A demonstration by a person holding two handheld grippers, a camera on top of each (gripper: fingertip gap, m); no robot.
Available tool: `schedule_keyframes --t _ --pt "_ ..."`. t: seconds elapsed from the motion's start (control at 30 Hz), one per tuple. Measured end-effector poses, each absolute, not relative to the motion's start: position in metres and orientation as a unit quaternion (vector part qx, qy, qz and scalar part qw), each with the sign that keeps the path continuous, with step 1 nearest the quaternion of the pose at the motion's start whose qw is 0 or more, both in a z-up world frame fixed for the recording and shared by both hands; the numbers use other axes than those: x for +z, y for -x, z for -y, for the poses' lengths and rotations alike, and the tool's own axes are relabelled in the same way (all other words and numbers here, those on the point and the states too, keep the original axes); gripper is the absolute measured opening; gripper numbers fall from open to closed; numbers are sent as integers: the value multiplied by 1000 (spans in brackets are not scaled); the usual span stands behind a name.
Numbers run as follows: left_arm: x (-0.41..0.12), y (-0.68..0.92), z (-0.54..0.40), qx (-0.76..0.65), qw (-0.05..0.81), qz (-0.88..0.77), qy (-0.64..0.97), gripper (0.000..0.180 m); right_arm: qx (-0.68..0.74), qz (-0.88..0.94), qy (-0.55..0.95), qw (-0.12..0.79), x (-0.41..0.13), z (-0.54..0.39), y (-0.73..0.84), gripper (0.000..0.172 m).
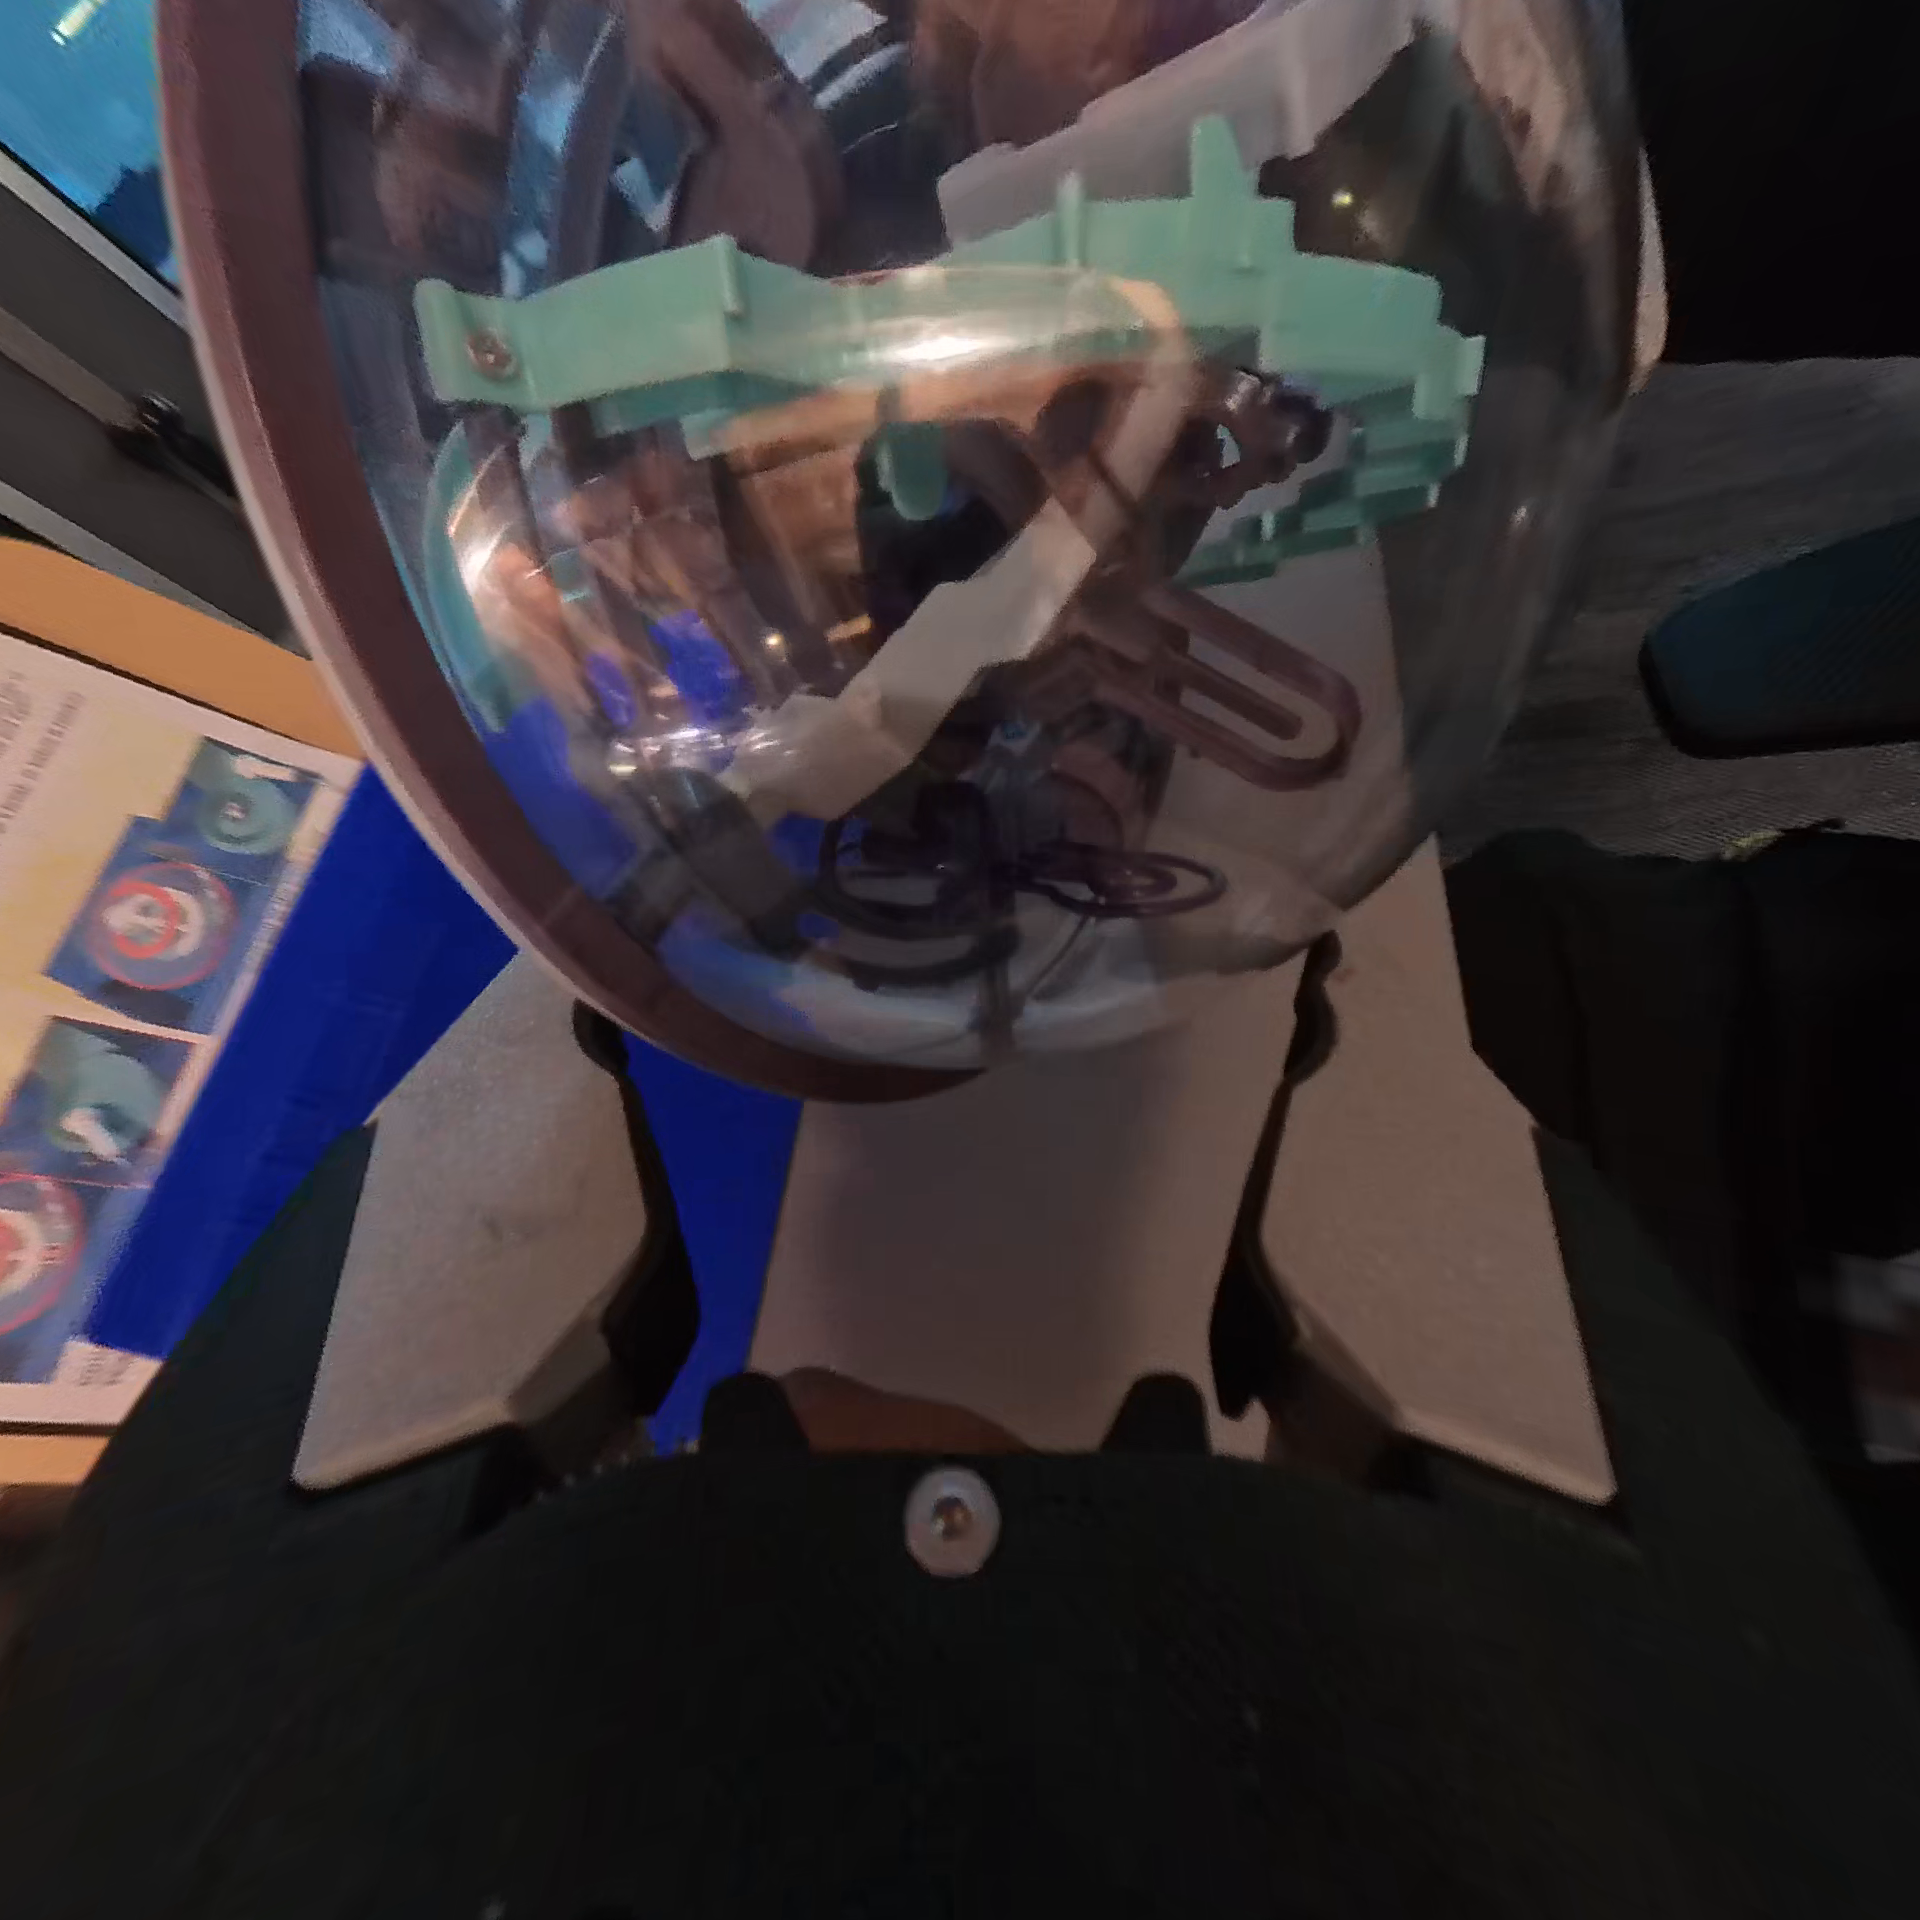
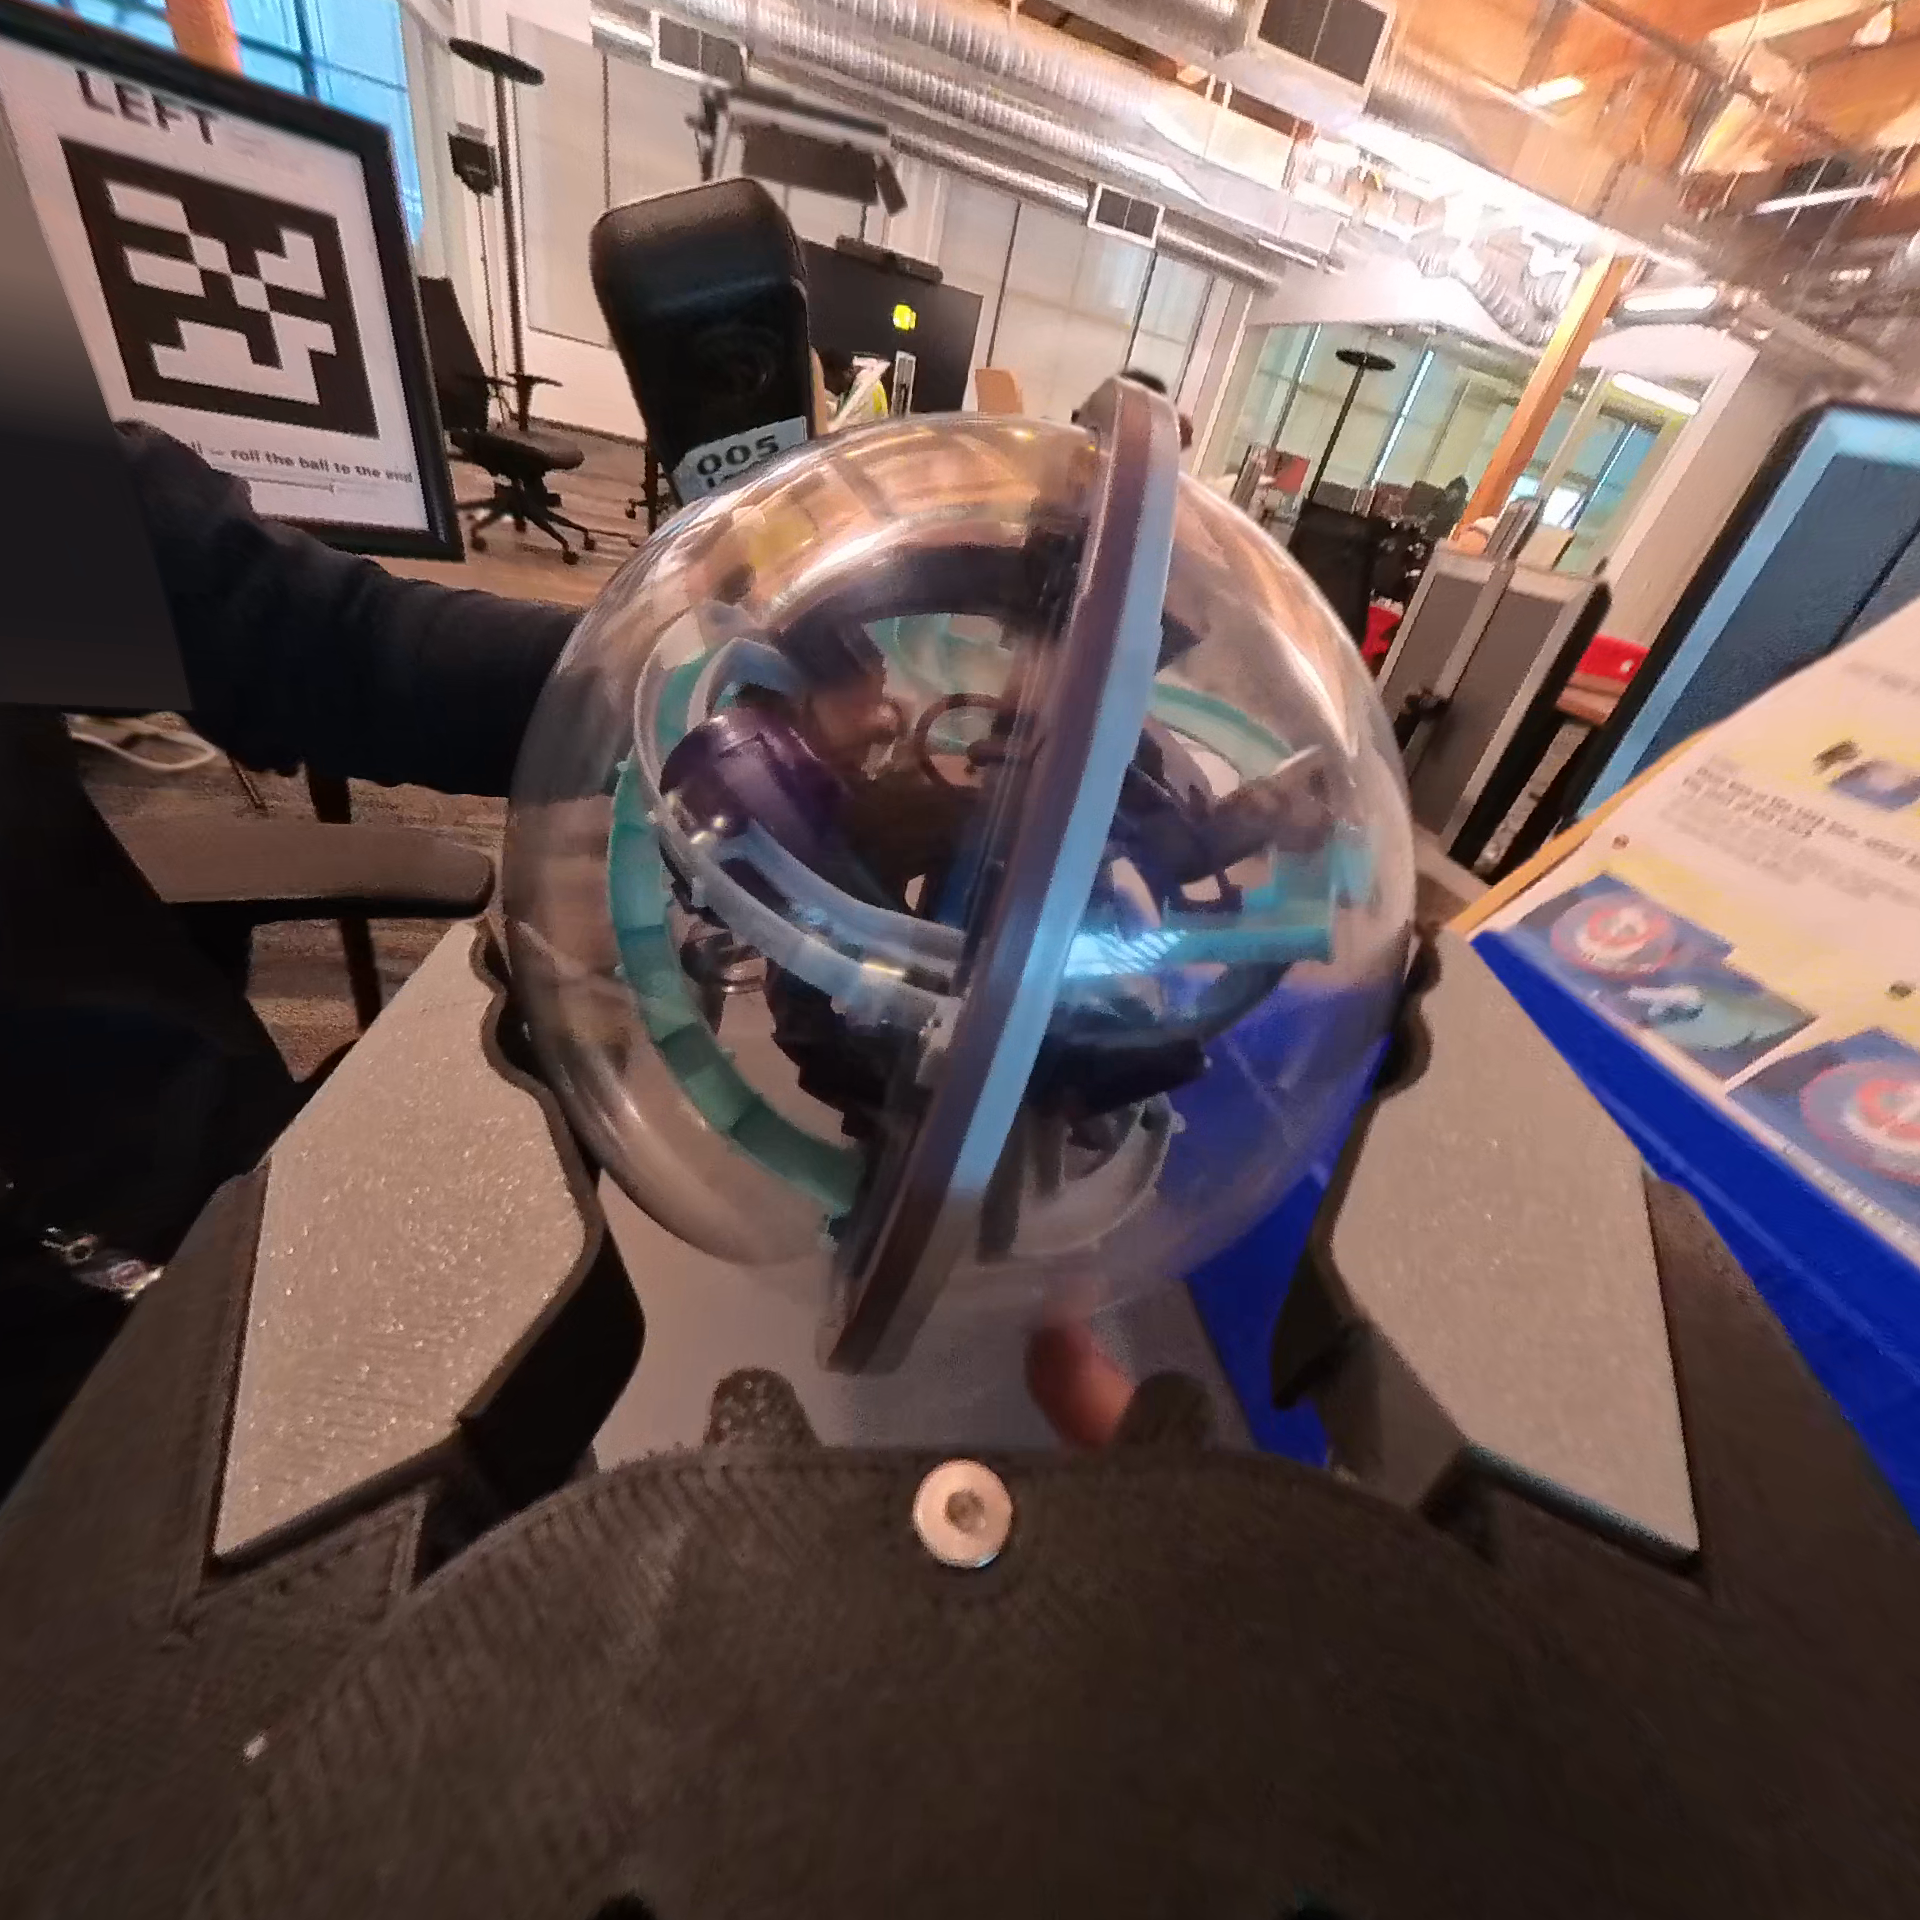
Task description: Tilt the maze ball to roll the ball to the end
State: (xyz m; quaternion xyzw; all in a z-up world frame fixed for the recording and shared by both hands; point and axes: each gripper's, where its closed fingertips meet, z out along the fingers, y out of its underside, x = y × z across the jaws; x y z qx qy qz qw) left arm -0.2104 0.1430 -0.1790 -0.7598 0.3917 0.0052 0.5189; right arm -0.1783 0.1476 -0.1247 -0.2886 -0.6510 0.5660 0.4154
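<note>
The maze ball (image 2: 956,883) is a clear sphere with a dark purple equator ring and teal, purple and pale blue tracks inside. In the right wrist view it sits between my right gripper's (image 2: 956,987) two fingertips (image 2: 501,977), and both press on its sides. In the left wrist view the maze ball (image 1: 935,520) fills the upper frame, tilted, with its ring running down the left. My left gripper (image 1: 956,997) has its fingertips (image 1: 1317,987) against the sphere's lower part. I cannot make out the small ball inside.
A blue box with a printed picture sheet (image 2: 1766,935) lies to the right, and it also shows at the left of the left wrist view (image 1: 156,935). A monitor with a black-and-white marker (image 2: 239,291) stands at the back left. A person's dark sleeve (image 2: 343,665) reaches behind the sphere. Office chairs (image 2: 707,332) stand farther back.
</note>
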Motion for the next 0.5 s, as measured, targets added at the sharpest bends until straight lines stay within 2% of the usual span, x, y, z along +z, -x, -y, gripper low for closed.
schedule_keyframes --t 0.27,0.5 --pt "-110 213 -145 61 548 -400 732 129 550 657 235 458 -55 -142 177 157" --pt "-72 214 -139 92 558 -404 719 131 537 659 210 482 -16 -131 176 157"
